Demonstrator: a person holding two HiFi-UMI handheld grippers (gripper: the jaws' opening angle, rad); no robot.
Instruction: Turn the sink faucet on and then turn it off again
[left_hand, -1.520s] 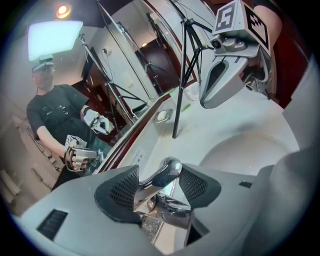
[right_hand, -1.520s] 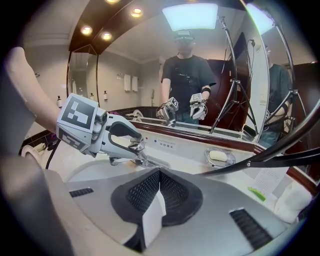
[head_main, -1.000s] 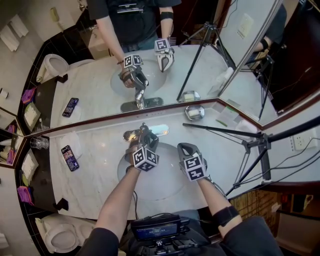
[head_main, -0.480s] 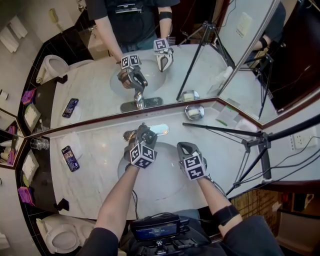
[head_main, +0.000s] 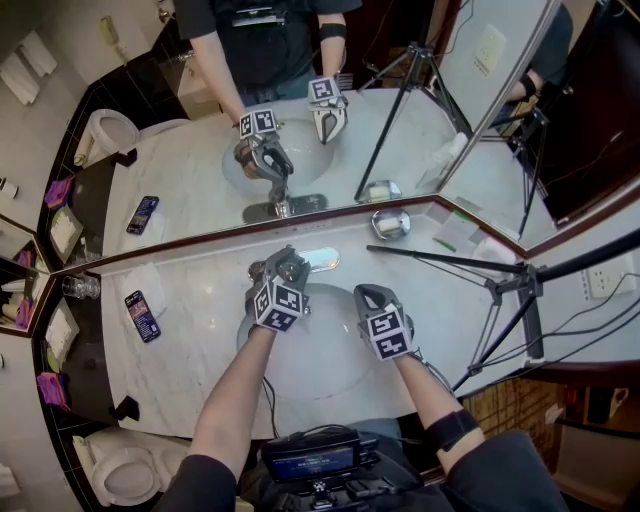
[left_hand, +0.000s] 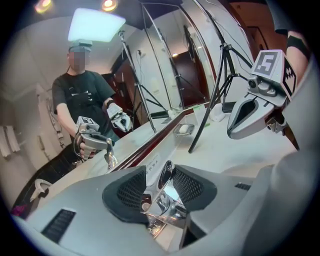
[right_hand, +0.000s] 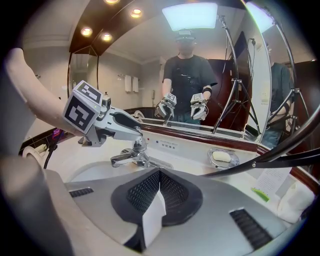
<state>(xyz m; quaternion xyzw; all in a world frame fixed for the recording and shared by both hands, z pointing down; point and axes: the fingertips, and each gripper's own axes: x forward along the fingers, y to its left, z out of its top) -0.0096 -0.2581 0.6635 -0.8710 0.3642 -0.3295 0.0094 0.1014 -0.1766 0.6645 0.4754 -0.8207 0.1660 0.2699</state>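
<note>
Basin (head_main: 322, 368) open; tripod leg (head_main: 440, 261) bars way R of faucet (head_main: 322, 259).

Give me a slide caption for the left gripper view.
Left hand-held gripper, jaws just closed on the faucet handle; right hand-held gripper hangs shut beside it, mirror behind.

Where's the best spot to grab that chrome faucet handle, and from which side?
Grip the handle on top of the faucet, pinching it side to side, coming from the basin side and angled down: it stands proud of the spout, with the mirror close behind.
</note>
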